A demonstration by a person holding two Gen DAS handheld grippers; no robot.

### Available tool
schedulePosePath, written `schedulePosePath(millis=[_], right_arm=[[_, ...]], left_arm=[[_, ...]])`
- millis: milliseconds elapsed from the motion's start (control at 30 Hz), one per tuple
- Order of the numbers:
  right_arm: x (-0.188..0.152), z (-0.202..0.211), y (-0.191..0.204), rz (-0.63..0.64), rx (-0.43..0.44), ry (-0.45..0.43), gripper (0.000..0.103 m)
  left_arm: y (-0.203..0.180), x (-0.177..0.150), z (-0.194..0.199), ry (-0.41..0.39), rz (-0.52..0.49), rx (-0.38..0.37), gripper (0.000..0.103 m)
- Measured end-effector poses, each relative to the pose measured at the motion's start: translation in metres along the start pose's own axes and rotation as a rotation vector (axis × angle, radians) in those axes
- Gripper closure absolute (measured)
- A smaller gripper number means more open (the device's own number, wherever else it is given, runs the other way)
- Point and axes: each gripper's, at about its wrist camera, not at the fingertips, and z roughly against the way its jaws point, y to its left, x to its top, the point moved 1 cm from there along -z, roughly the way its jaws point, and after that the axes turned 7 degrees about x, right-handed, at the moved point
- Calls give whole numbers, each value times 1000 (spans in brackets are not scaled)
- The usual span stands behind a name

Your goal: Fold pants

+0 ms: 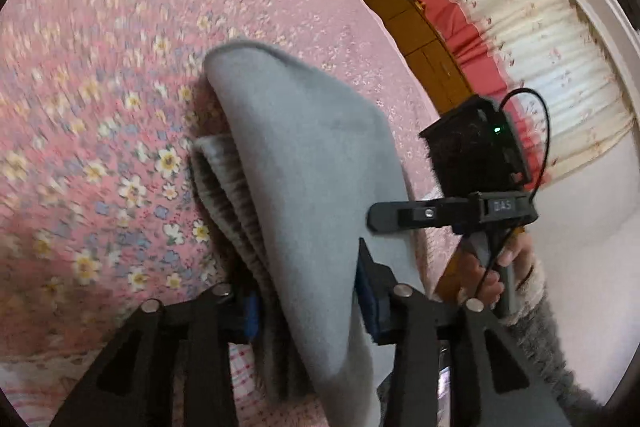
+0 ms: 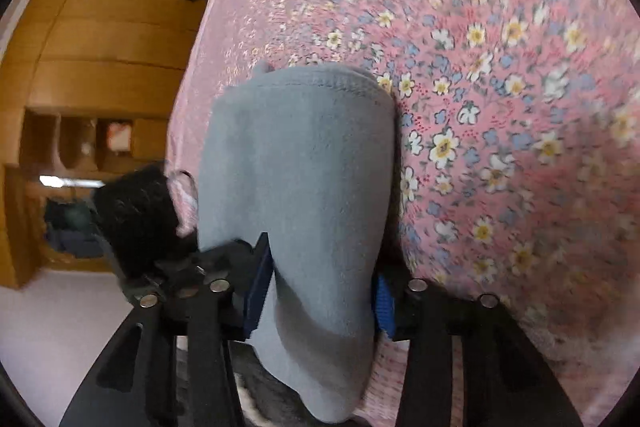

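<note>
The grey-blue fleece pants (image 1: 304, 163) hang lifted above the pink flowered bedspread (image 1: 100, 87). My left gripper (image 1: 308, 311) is shut on the pants near the ribbed waistband (image 1: 224, 195), cloth draped between its blue pads. My right gripper (image 2: 320, 291) is shut on the pants (image 2: 304, 163) too, with a hemmed edge (image 2: 340, 81) pointing away from me. The right gripper also shows in the left wrist view (image 1: 452, 215), held by a hand at the right.
The bedspread (image 2: 500, 87) fills most of both views. A wooden wardrobe (image 2: 100, 47) stands to the left of the bed in the right wrist view. A curtain (image 1: 520, 27) with a red band hangs beyond the bed's edge.
</note>
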Motion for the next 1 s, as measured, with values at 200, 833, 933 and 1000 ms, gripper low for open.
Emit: schedulePosePath(millis=[200, 833, 933, 1000], right_arm=[[-31, 45, 17, 133, -274, -82, 45], [-66, 32, 19, 266, -270, -168, 97], [-73, 50, 8, 263, -262, -172, 97], [-71, 53, 15, 262, -261, -183, 97]], left_arm=[[-33, -15, 50, -189, -239, 316, 51], [-87, -70, -15, -264, -418, 458, 90], [-86, -69, -17, -266, -405, 451, 90], [-90, -65, -18, -272, -401, 449, 90]])
